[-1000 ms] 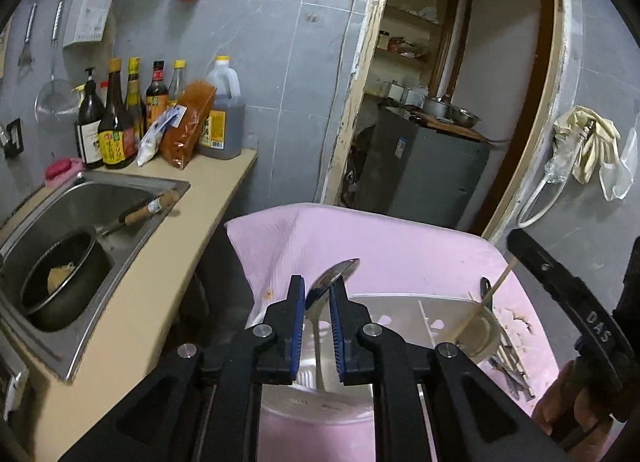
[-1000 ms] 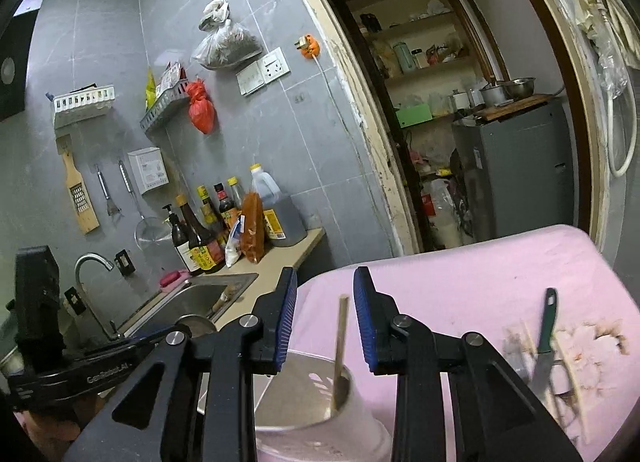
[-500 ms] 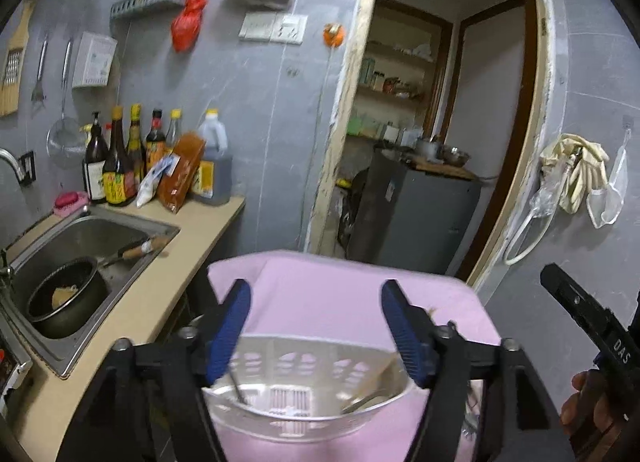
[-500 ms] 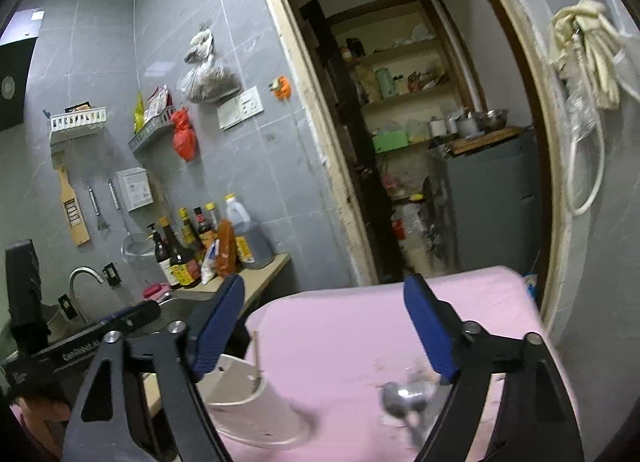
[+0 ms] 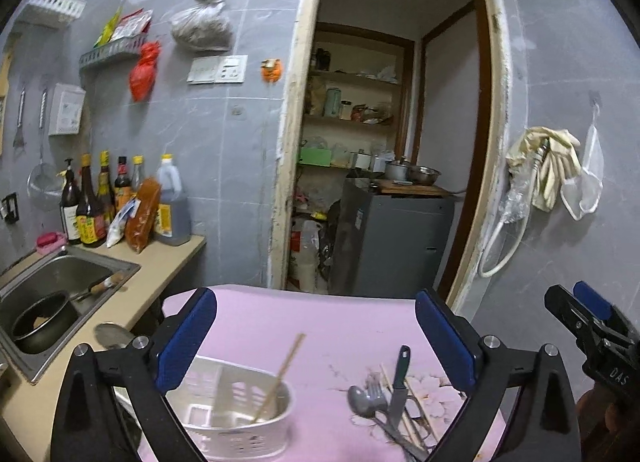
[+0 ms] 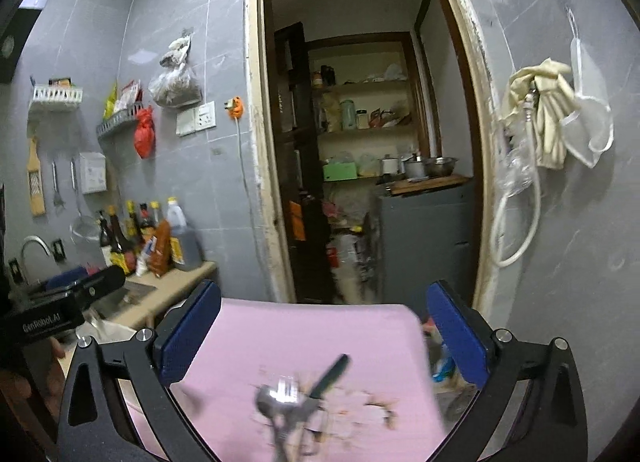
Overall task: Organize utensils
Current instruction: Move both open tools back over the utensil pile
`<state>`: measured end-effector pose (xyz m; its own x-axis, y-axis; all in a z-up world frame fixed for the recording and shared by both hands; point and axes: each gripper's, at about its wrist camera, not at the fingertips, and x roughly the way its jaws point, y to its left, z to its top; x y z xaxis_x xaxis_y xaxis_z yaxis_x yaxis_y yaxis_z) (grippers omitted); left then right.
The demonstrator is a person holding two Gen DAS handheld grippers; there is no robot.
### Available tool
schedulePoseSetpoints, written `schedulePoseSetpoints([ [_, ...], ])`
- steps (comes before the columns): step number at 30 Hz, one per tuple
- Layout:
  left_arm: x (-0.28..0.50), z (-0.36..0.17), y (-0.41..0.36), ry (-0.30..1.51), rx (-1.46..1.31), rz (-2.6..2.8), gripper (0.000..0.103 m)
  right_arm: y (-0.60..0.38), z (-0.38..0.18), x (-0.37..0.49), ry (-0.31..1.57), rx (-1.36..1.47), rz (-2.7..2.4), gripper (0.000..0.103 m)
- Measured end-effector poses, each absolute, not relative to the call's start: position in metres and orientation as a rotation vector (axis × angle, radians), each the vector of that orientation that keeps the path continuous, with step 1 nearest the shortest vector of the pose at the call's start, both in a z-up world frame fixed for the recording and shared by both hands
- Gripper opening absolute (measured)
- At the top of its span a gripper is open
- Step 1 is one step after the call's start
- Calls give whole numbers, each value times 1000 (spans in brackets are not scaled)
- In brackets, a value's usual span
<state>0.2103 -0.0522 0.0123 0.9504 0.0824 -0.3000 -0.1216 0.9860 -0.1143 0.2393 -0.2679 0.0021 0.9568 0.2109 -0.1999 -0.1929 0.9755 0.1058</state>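
A white slotted utensil basket (image 5: 236, 414) stands on the pink cloth (image 5: 320, 326) at lower left, with a wooden chopstick (image 5: 280, 376) leaning in it. To its right lies a pile with a spoon (image 5: 360, 402), a fork (image 5: 376, 390), a green-handled knife (image 5: 400, 382) and chopsticks. My left gripper (image 5: 316, 342) is open and empty above the basket and pile. My right gripper (image 6: 324, 342) is open and empty above the blurred pile, where the spoon (image 6: 266, 402) and knife (image 6: 330, 376) show.
A sink (image 5: 60, 286) with a dark pot (image 5: 40, 322) sits left of the table, sauce bottles (image 5: 96, 206) behind it. A doorway with a grey cabinet (image 5: 392, 246) is straight ahead. The right gripper's body (image 5: 592, 334) shows at the right edge.
Both grippers opened wide and pulled back and up from the basket. The left let go of the spoon, the right of the chopstick, which now leans in the basket.
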Motion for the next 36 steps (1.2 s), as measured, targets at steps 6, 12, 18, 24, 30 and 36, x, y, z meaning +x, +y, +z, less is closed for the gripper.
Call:
schedulePoseSetpoints([
  [6, 220, 0, -89, 310, -70, 59, 101, -298, -11, 242, 248, 47, 184, 102],
  [12, 232, -21, -124, 353, -16, 33, 101, -323, -36, 252, 302, 31, 171, 102],
  [18, 247, -43, -148, 389, 27, 30, 101, -339, -60, 267, 358, 44, 165, 102],
  [24, 265, -65, -157, 462, 32, 26, 101, -351, -86, 292, 436, 100, 207, 102],
  [30, 285, -92, -156, 551, 7, 32, 96, -349, -114, 320, 538, 126, 266, 101],
  [36, 310, -120, -145, 679, -32, 74, 74, -334, -151, 351, 695, 139, 326, 80],
])
